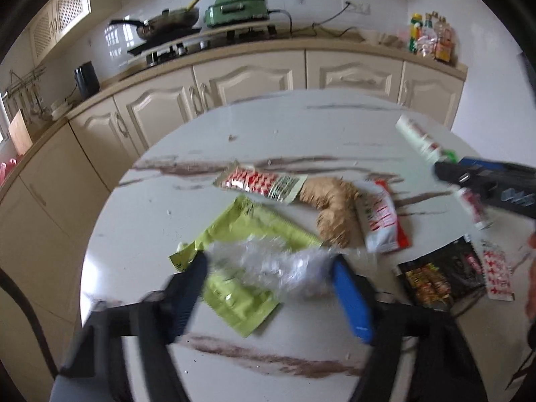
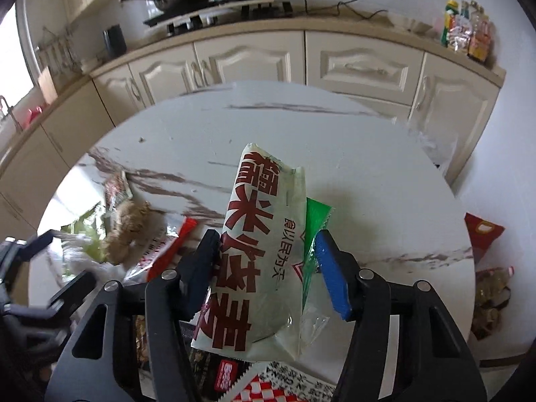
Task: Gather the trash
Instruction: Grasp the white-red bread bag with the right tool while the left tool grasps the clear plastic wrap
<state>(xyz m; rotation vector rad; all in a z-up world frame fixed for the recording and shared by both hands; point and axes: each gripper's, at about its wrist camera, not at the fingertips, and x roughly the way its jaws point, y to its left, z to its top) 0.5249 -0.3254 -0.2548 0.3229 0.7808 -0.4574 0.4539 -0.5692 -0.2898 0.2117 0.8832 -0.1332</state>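
My left gripper is closed around a crumpled clear plastic bag just above a lime-green wrapper on the round marble table. My right gripper is shut on a white wrapper with red characters and a green wrapper, held above the table. In the left wrist view the right gripper enters from the right with that white wrapper. Other trash on the table: a red-white checked wrapper, a brown paper wad, a red-white packet, a black snack bag.
Cream kitchen cabinets and a counter with a wok and a green cooker run behind the table. Bottles stand at the counter's right end. A red bag and more rubbish lie beyond the table's right edge.
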